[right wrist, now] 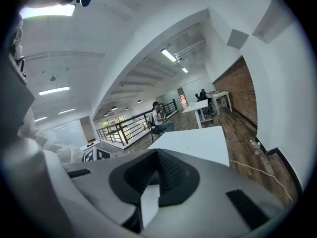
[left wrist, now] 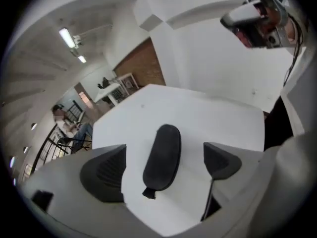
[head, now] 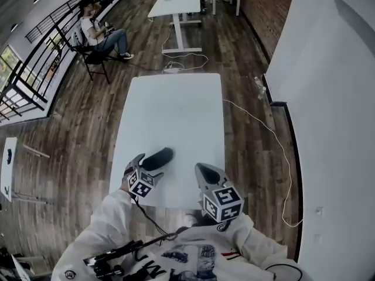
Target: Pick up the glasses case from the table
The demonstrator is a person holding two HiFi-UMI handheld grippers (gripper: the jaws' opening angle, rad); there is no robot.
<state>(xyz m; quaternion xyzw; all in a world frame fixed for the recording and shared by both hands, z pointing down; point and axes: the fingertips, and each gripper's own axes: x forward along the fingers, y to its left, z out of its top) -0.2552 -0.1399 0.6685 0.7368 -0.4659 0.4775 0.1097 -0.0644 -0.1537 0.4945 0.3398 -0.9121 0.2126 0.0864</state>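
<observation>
The glasses case (head: 158, 158) is a dark, oblong case that lies near the front left of the white table (head: 176, 110). My left gripper (head: 146, 164) stands open right at it, tilted downward. In the left gripper view the case (left wrist: 162, 156) lies lengthwise between the two dark pads (left wrist: 106, 172), with white table showing on both sides of it, so nothing presses on it. My right gripper (head: 199, 168) hovers over the table's front edge to the right of the case, apart from it. Its jaws (right wrist: 157, 155) are shut together with nothing in them.
A person sits on a chair (head: 99, 37) by the black railing (head: 35, 69) at the far left. A second white table (head: 176, 2) stands farther back. Cables (head: 275, 145) run over the wood floor along a white wall (head: 328, 98) on the right.
</observation>
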